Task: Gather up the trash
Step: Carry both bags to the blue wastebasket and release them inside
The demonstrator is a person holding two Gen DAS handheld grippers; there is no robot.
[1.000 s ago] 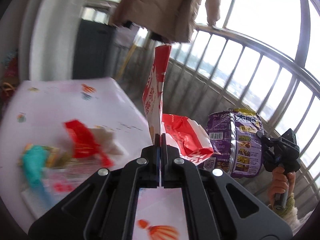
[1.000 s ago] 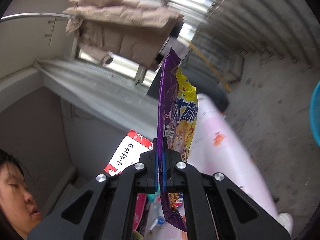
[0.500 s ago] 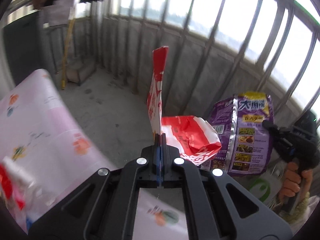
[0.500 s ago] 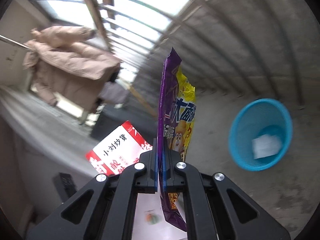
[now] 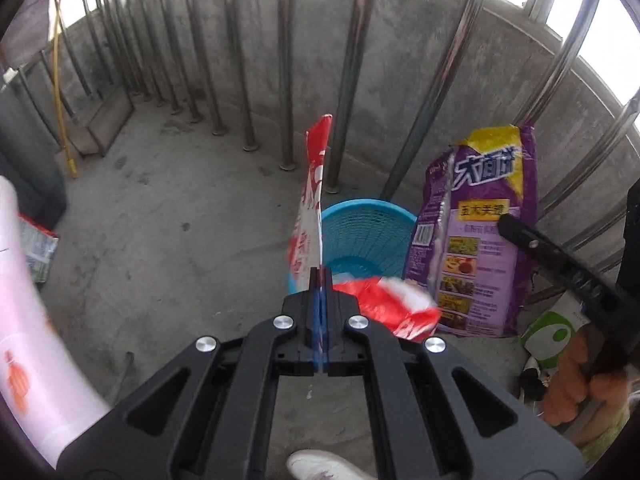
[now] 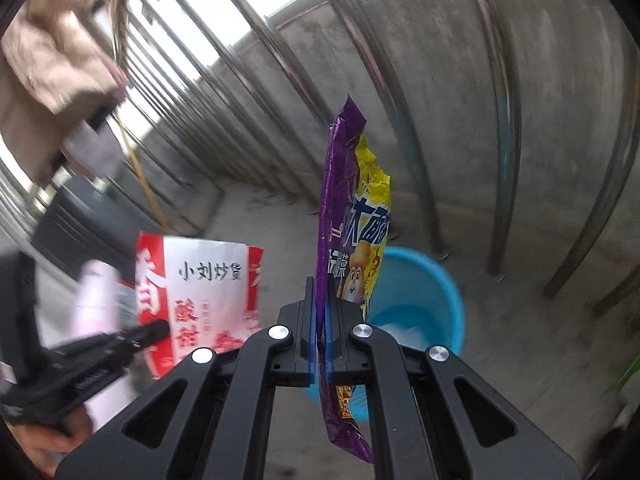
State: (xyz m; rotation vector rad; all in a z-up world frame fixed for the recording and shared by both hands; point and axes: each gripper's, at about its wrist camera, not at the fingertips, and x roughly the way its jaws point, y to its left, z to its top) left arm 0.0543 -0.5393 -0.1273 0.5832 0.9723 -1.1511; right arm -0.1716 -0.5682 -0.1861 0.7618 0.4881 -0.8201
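Above the blue basket on the concrete floor by the railing bars, we pinch the red-and-white wrapper in our left gripper and the purple snack bag in our right gripper, both clamped tight.

The left hand-held gripper pinches a red-and-white wrapper before the blue basket.

On the red-and-white wrapper we read "小刘炒货" in black across its white panel, with larger red characters below, the first being "酸". On the purple snack bag we read "五大美源" on a yellow label; its large white title is only partly legible.
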